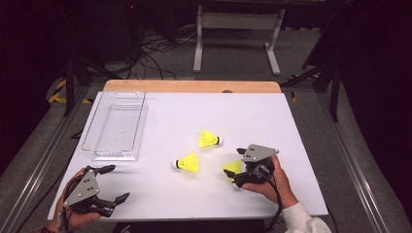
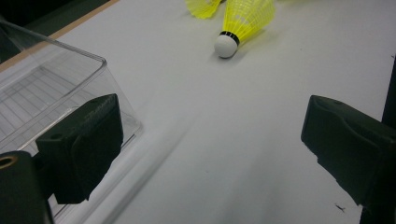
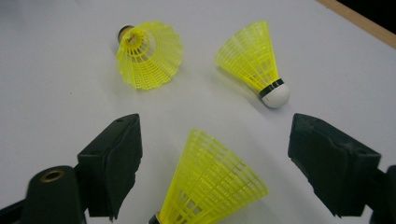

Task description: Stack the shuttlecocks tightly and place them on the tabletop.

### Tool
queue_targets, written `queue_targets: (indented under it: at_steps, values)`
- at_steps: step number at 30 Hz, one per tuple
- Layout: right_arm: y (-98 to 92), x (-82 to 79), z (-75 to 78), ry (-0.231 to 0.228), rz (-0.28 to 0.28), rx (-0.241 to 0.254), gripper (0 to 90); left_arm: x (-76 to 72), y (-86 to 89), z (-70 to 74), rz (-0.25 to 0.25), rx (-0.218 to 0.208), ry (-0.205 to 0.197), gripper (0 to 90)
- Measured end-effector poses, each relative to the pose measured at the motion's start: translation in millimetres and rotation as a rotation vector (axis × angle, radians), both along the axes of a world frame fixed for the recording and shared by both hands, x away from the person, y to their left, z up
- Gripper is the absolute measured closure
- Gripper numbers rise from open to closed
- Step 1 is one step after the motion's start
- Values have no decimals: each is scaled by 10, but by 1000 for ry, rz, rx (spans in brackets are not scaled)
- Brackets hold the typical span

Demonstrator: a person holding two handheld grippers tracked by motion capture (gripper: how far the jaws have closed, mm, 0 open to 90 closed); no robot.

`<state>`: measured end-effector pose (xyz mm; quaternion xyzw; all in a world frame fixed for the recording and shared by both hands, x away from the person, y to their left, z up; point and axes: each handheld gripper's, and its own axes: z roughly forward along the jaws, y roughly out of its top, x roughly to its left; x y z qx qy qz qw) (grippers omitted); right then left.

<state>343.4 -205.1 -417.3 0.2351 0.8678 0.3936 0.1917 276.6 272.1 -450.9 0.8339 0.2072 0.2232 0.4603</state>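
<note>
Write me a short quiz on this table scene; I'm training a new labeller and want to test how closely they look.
1. How many yellow shuttlecocks lie on the table?
2. True or false: the nearest shuttlecock is clamped tight by the right hand-held gripper.
3. Which is right about the clear bin? A: it holds one shuttlecock. B: it holds no shuttlecock. C: it lies tipped on its side.

Key
1. Three: the nearest one, the middle shuttlecock and the far shuttlecock.
2. False: it lies between the jaws, which stand apart from it on both sides.
3. B. It stands upright beside the left hand-held gripper, which is open.
</note>
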Motion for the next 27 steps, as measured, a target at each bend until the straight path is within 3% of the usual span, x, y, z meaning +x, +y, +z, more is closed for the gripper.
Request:
queue_targets:
  at_steps: [13, 21, 24, 27]
  values:
    - [11, 106, -197, 112, 44, -75, 189, 10, -8, -10, 0, 9, 11, 66]
    - [-90, 58, -162, 119, 37, -83, 230, 10, -2, -2, 3, 14, 9, 65]
    - [-143, 32, -144, 124, 43, -85, 295, 12, -1, 0, 5, 16, 6, 65]
    - [-190, 17, -116, 132, 59, -83, 459, 11, -3, 2, 9, 17, 6, 65]
